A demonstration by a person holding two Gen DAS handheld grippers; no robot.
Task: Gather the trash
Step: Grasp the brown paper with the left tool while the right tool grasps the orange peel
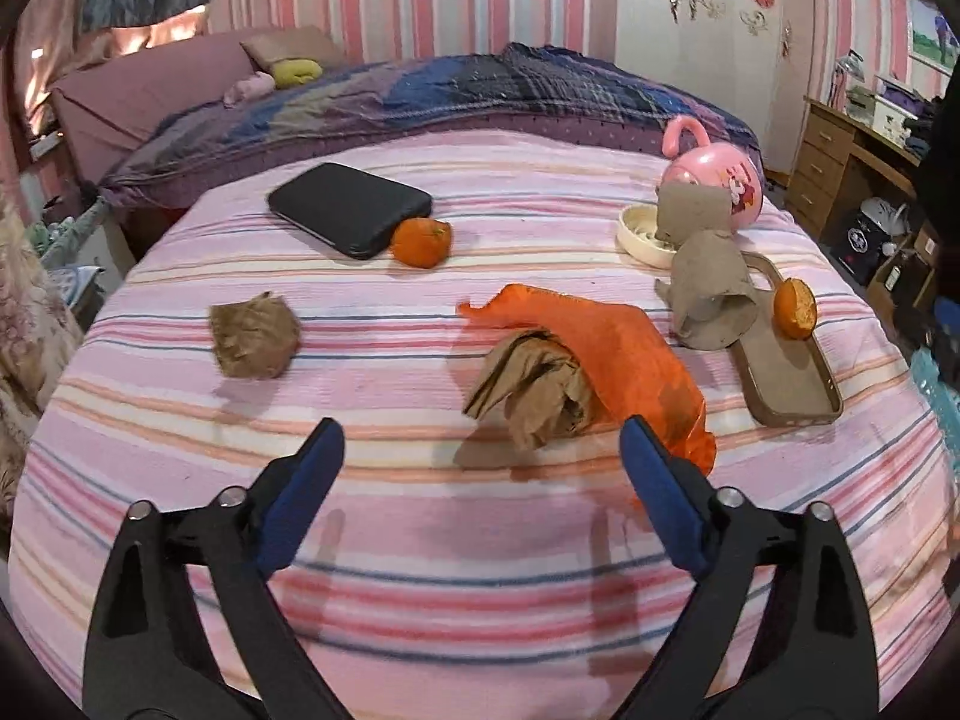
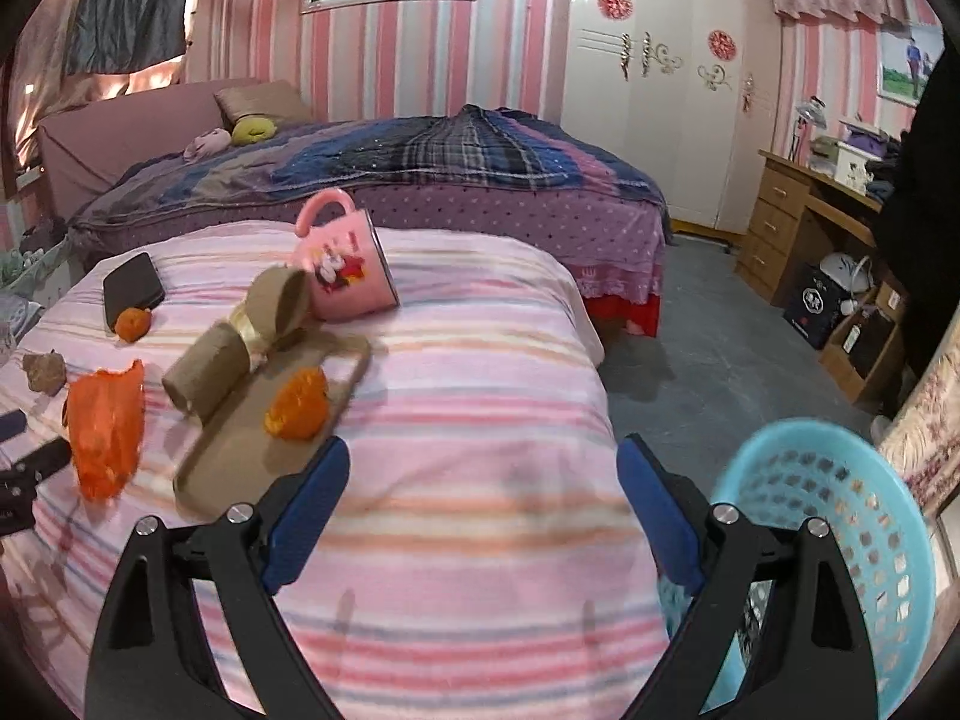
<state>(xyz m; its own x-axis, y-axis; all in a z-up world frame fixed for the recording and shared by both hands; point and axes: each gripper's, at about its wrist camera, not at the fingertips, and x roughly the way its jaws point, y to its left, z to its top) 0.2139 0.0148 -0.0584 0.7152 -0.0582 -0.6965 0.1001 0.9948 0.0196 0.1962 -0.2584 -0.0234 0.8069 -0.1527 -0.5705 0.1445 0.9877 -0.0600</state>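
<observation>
Left wrist view: left gripper (image 1: 482,447), jaws wide apart, empty, above the striped bed (image 1: 420,540).
Trash: crumpled brown paper (image 1: 531,393) lying half in a thin orange bag (image 1: 624,348); another paper ball (image 1: 254,336) apart.
Tray (image 1: 792,384): flat, holds a half orange (image 1: 794,308).
Right gripper (image 2: 483,474): jaws spread, empty.
Basket (image 2: 840,540): blue plastic, perforated, beside the bed.

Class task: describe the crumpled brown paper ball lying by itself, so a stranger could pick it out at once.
Start at the pink striped bedspread, then find the black case. Nearer the camera lies the paper ball, alone. Unlike the other crumpled paper, it touches no orange bag.
</observation>
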